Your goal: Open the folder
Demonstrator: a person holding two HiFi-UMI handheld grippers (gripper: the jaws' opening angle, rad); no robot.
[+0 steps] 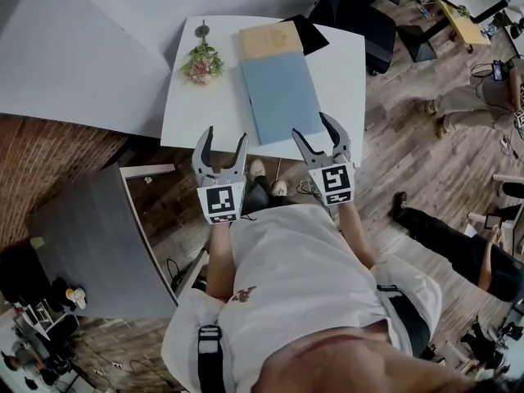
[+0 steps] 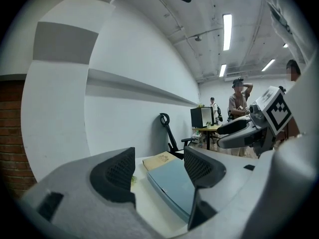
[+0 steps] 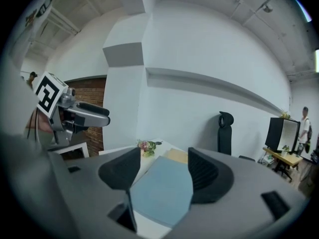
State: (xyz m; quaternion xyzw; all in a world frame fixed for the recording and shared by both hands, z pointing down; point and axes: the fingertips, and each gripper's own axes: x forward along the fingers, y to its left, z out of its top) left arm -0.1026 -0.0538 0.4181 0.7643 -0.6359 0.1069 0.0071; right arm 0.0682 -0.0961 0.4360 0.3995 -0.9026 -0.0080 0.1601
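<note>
Left gripper (image 1: 224, 134) has its jaws spread wide with nothing in them, and it's the same deal with the right gripper (image 1: 311, 124). The blue folder (image 1: 280, 97) lies shut and flat on the white table (image 1: 344, 80), just ahead of both pairs of jaws. It's framed in the right pair's gap and sits toward the left pair's right jaw. A tan book (image 1: 266, 39) sits past its far end.

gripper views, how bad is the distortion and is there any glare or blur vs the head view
Left gripper view: heavy fisheye with black corners, the wall ledge bows, ceiling lights blow out. Right gripper view: same fisheye, even soft light on the blue folder, no glare. Head view: milder bowing of the table edges, flat lighting, the blue folder sharp.
</note>
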